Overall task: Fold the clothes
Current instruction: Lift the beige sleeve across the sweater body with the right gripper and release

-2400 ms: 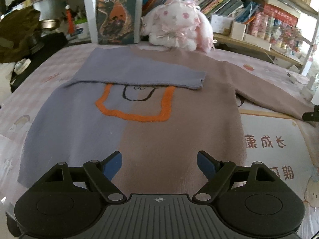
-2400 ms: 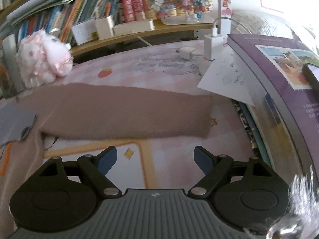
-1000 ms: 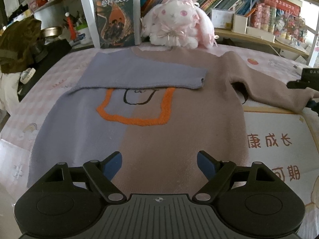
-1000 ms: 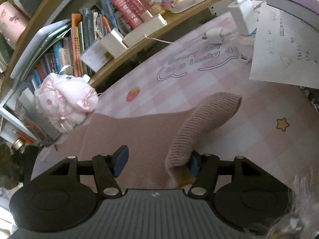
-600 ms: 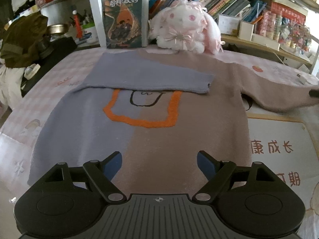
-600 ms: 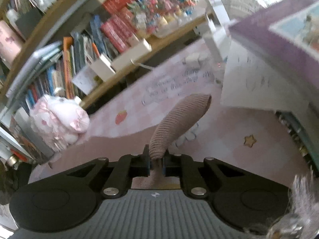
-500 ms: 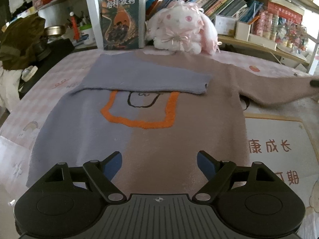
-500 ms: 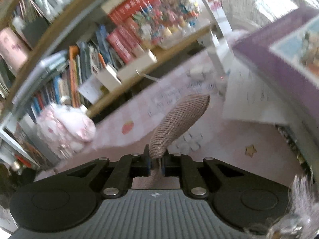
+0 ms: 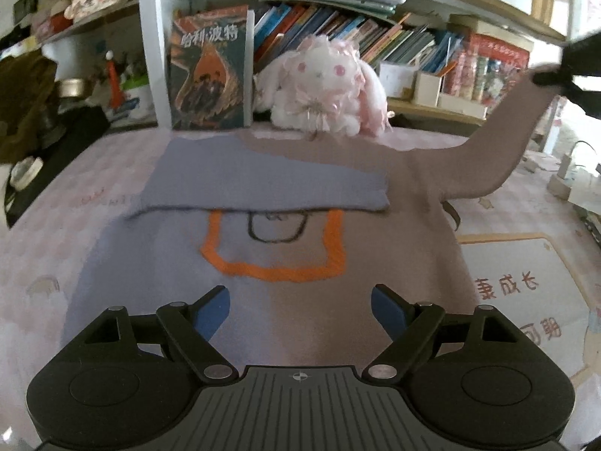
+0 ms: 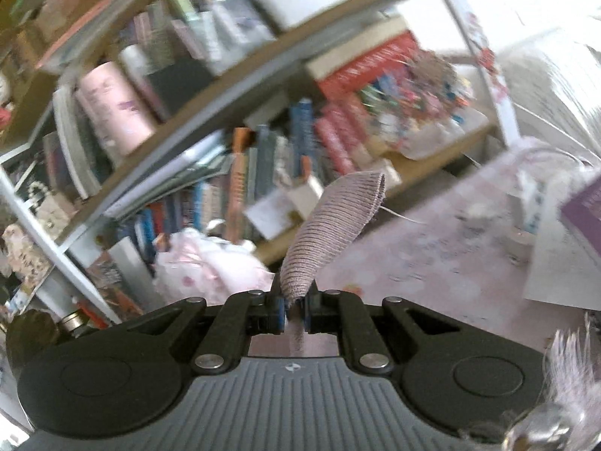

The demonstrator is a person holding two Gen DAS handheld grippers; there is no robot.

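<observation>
I am folding one soft knitted sweater point(image 9: 285, 300), half lavender-grey and half dusty mauve, with an orange outlined shape on its front. It lies flat on the pink checked bench point(image 9: 45, 233) in front of a bookshelf. My right hand-held gripper point(image 10: 295, 310) is clamped on the ribbed cuff point(image 10: 334, 225) of the mauve sleeve point(image 9: 503, 143); its jaws have just closed, with the knit pinched between them. In the left wrist view this sleeve rises off the bench in a slack curve towards the upper right. The other sleeve, the lavender-grey one point(image 9: 263, 180), already lies folded across the chest.

My left hand-held gripper point(image 9: 300, 310) hangs above the sweater's lower hem with its jaws wide apart and nothing between them.

I judge the knit light, limp and stretchy: it will sag and drape, not hold a shape, and it should not slip from the pads. The ribbed cuff is the firmest hold for a sleeve; for the body, the hem corners look best.

Count: one sweater, two sleeves, two hand-held grippers, one white and pink plush rabbit point(image 9: 323, 90) behind the collar.
</observation>
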